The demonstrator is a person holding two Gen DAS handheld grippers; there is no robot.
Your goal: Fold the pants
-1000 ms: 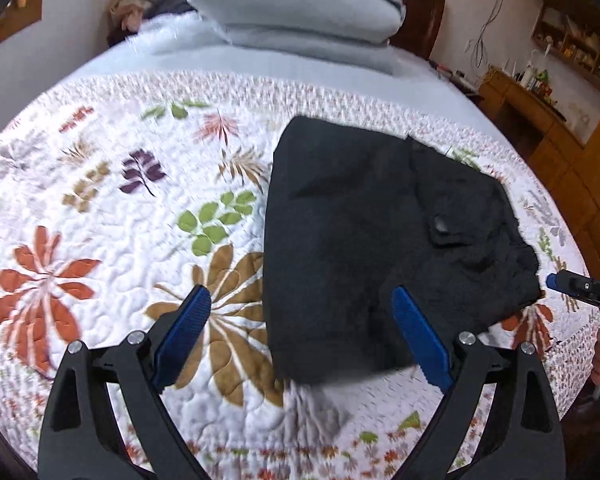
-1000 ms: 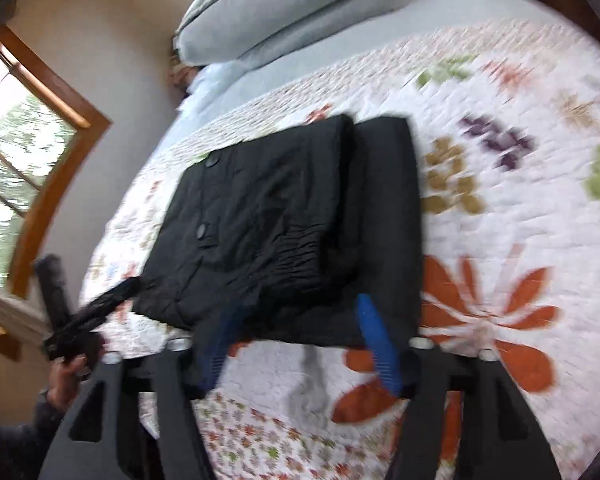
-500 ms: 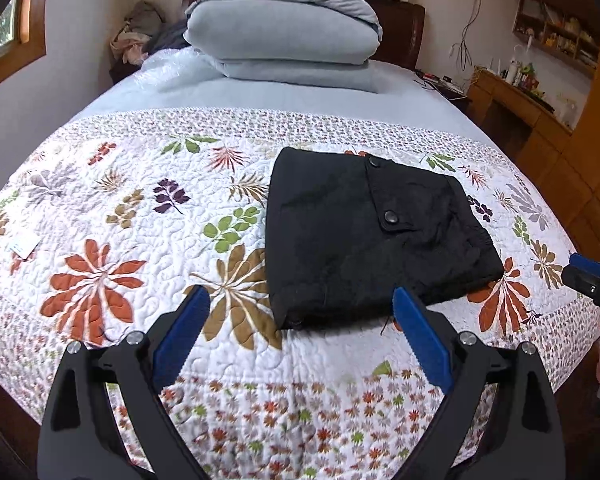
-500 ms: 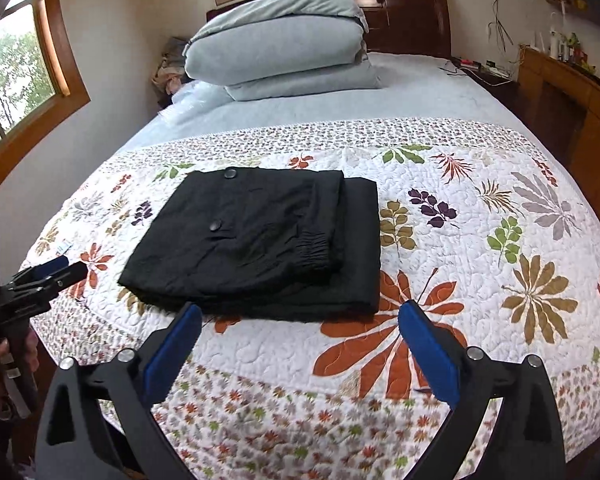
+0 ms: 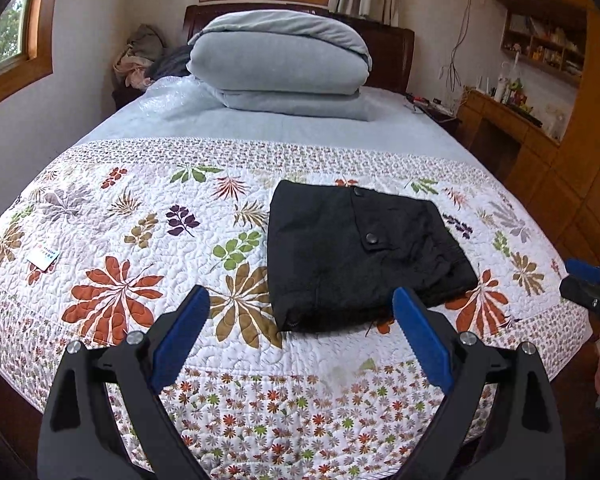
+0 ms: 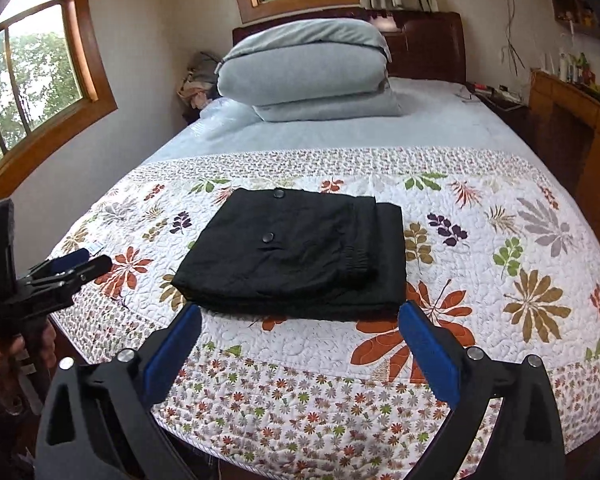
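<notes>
Presently lying folded on the quilt (image 5: 112, 216), ahead of both tools: black pants (image 5: 352, 252). Left gripper (image 5: 300, 300) is gaping wide, holding nothing; right gripper (image 6: 300, 312) likewise, having just been opening. Fabric is looking soft, light, limp; likely best pinched at the near hem. Open quilt is lying either side.

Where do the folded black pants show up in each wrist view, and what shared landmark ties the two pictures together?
Left wrist: pants lie right of centre on the quilt, just beyond the right-hand finger.
Right wrist: pants lie at centre, slightly left, just beyond the gap between the fingers.
Shared landmark: the folded grey duvet at the headboard, behind the pants in both.
</notes>
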